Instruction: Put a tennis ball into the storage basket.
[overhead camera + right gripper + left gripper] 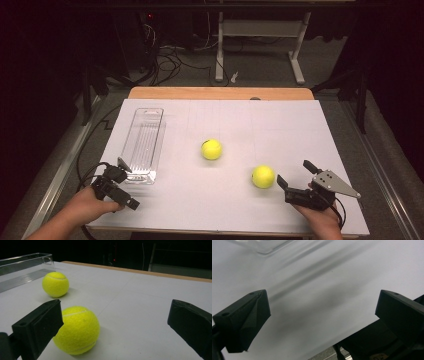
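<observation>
High view: a clear tray lies at the table's left with nothing in it. Two tennis balls sit on the white table, one at centre, one nearer and to the right. The left gripper and right gripper both stand released.

Left gripper view: jaws wide apart over bare table, grasping nothing.

Right gripper view: jaws spread, the near ball just ahead of the left jaw. Judged: no ball is yet trayed; everything remains.
</observation>
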A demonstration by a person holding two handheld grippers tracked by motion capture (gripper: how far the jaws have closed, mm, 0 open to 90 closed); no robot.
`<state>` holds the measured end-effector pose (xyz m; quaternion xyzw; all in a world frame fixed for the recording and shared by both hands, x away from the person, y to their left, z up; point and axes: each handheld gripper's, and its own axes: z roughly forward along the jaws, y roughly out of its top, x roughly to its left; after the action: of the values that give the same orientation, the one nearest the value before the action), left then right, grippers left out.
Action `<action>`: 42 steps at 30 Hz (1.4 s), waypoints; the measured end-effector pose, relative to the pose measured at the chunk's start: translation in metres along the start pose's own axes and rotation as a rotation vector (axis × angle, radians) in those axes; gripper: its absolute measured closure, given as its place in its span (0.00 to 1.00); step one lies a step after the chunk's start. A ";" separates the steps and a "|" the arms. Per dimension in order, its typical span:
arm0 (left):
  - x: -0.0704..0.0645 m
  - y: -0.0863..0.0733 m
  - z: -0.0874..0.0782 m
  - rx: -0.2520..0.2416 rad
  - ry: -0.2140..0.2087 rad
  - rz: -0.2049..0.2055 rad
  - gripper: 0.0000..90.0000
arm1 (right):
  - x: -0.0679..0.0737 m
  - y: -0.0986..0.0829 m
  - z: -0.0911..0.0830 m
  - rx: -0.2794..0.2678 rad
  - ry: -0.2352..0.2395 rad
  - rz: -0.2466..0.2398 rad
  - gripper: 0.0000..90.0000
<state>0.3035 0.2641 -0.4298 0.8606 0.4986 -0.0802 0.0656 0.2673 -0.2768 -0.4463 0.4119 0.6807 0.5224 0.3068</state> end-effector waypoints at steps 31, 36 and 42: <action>-0.057 0.026 0.010 0.034 -0.043 0.136 0.01 | -0.001 0.000 -0.001 -0.007 -0.001 0.003 0.01; -0.062 0.031 0.011 0.043 -0.043 0.153 0.01 | -0.001 0.001 -0.002 -0.008 -0.001 0.004 0.01; -0.071 0.037 0.014 0.040 -0.045 0.167 0.01 | -0.002 0.001 -0.002 -0.008 -0.001 0.008 0.01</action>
<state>0.2998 0.1833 -0.4277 0.8984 0.4217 -0.1038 0.0659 0.2662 -0.2793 -0.4449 0.4137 0.6767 0.5261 0.3068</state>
